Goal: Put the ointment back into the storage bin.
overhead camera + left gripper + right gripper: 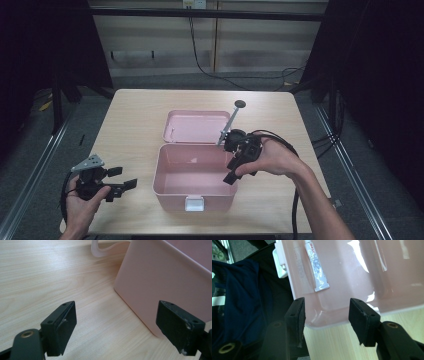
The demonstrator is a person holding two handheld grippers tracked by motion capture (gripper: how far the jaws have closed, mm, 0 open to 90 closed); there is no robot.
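The wooden table (pixel 135 125) is taking up most of the scene, pale and grained, with dark floor around it. On it a pink box (pixel 194 176) is sitting open near the person's edge, its white latch (pixel 194 203) facing them. The hinged lid (pixel 196 126) is lying flat on the table behind the box, inner side up.

The right gripper (pixel 231 172) is hovering at the box's right rim, held in the person's right hand (pixel 274 159), its jaws pointing down and inward over the box. In the right gripper view those jaws are standing moderately apart with nothing between them; the pads are pressing on nothing. A thin rod with a dark round end (pixel 240 104) is sticking up from that gripper towards the back of the table.

The left gripper (pixel 121 183) is resting low at the table's left front, well apart from the box's left wall, in the person's left hand (pixel 82 202). Its jaws are gaping wide and holding nothing; in the left gripper view the box wall (pixel 160 285) is lying just beyond the right-hand jaw, not touching it.

Smallest of all, a white tube with printed lettering (pixel 315 267) is lying on the box floor, close along the wall next to the latch, its flat crimped end pointing towards the right gripper's jaws.
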